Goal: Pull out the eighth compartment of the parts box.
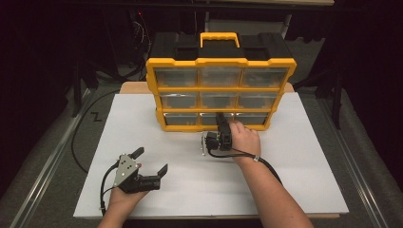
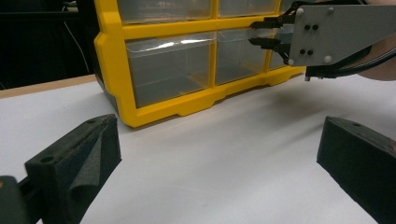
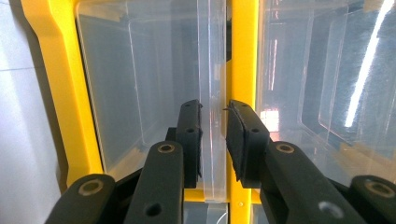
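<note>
Right hand-held gripper clamped on clear drawer lip, bottom-middle of organizer.

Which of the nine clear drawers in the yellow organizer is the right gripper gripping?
The bottom-row middle drawer: the right gripper is shut on its front lip, while the other eight drawers go untouched.

Left gripper jaws stood wide apart, low over white table, nothing between. Yellow organizer ahead, clear drawers shut. Right gripper at upper right, tips on drawer lip.
</note>
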`<state>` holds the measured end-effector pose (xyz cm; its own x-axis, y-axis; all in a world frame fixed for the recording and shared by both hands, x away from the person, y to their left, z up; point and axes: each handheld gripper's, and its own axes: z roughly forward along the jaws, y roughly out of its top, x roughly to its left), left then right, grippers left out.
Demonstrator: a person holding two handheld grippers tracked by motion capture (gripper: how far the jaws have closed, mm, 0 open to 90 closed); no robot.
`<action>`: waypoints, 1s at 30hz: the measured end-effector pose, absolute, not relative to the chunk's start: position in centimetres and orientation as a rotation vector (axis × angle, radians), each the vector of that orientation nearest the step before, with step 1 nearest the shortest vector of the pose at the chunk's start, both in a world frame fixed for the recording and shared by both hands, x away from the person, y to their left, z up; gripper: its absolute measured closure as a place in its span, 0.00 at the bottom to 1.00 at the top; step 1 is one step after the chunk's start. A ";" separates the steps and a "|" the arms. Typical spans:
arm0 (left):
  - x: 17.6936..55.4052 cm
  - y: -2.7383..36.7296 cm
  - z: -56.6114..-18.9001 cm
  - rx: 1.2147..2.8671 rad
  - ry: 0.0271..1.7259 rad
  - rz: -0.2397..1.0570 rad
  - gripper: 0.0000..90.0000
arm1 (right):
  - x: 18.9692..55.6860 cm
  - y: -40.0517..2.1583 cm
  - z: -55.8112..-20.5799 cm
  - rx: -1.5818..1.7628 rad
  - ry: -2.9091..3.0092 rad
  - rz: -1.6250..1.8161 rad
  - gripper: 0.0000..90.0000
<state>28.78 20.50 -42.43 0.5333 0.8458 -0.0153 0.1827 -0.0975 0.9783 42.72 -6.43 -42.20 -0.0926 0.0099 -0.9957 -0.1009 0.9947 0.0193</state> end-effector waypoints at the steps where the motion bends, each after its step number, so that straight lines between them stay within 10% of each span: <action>1: 28.8 20.5 -42.4 1.601 0.896 0.707 0.00 | 42.7 -6.4 -42.3 -0.066 1.657 0.094 0.86; 30: 28.8 20.4 -42.5 1.601 0.896 0.707 0.00 | 40.7 -7.0 -42.1 -0.092 1.654 0.116 0.89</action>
